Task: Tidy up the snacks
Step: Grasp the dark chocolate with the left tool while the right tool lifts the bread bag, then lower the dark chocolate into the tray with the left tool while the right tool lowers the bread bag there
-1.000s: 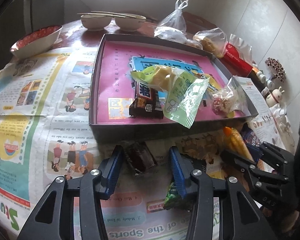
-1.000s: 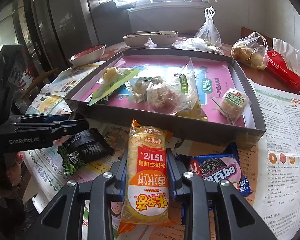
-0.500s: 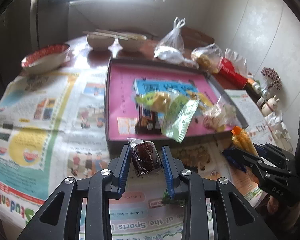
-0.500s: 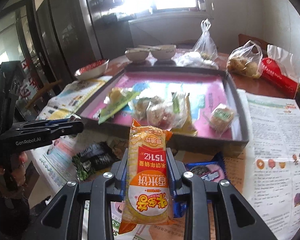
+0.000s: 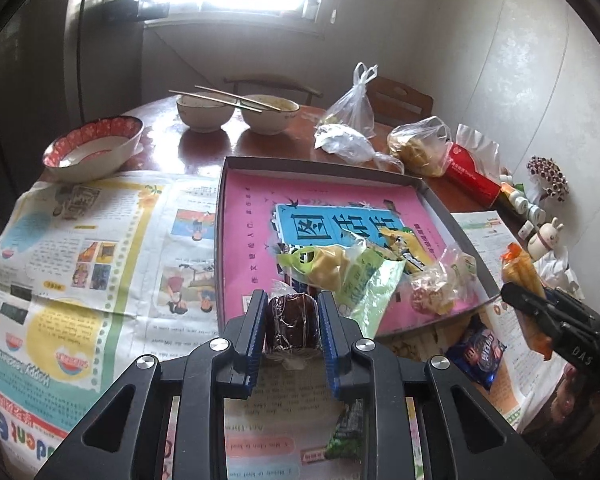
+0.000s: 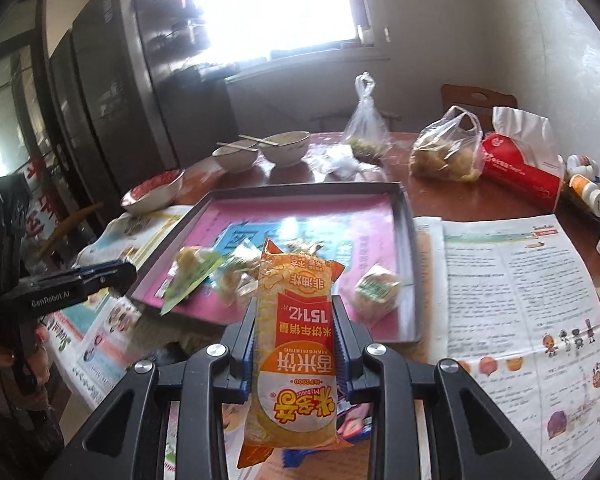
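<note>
The tray (image 5: 440, 200), lined with pink paper, holds a heap of wrapped snacks (image 5: 352, 268) at its near end. The left gripper (image 5: 292, 320) pinches a dark wrapped cake (image 5: 292, 322) above the tray's near edge. The right gripper (image 6: 296, 340) clamps an orange rice-cracker pack (image 6: 296, 356), also before the tray. Two bowls (image 5: 236, 114) stand beyond the tray.

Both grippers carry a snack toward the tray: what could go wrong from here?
1. The snacks already in the tray crowd its near end; the dark wrapped cake in the left gripper could land on them.
2. The right gripper pinches the long rice cracker pack mid-length; it may sag or slip.
3. Both grippers converge there and could collide.
</note>
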